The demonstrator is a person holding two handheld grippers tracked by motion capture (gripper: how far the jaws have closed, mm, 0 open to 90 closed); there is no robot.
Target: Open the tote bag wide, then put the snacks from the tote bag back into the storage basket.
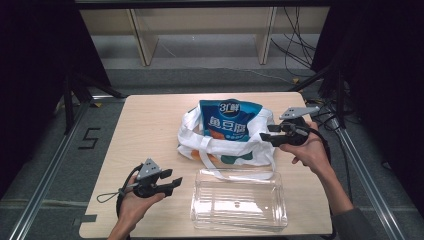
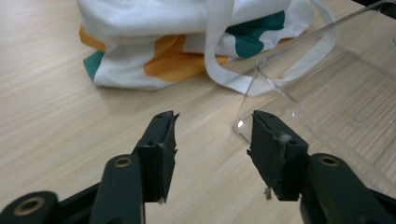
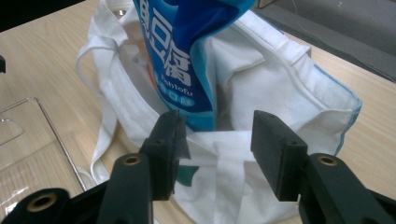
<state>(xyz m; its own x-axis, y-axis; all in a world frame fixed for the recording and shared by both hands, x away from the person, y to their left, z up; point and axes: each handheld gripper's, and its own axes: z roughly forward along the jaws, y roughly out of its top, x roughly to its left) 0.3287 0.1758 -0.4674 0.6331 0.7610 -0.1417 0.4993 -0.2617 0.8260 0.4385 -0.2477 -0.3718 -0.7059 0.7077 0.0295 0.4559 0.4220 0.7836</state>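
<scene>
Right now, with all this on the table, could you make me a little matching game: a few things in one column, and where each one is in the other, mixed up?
Things:
1. blue packet
2. clear box
3. left gripper
4. right gripper

Places:
A. open, at the bag's right rim
B. standing in the white bag
C. open, over bare table left of the box
D. on the table's near edge, in front of the bag

Pairs: 1-B, 2-D, 3-C, 4-A
</scene>
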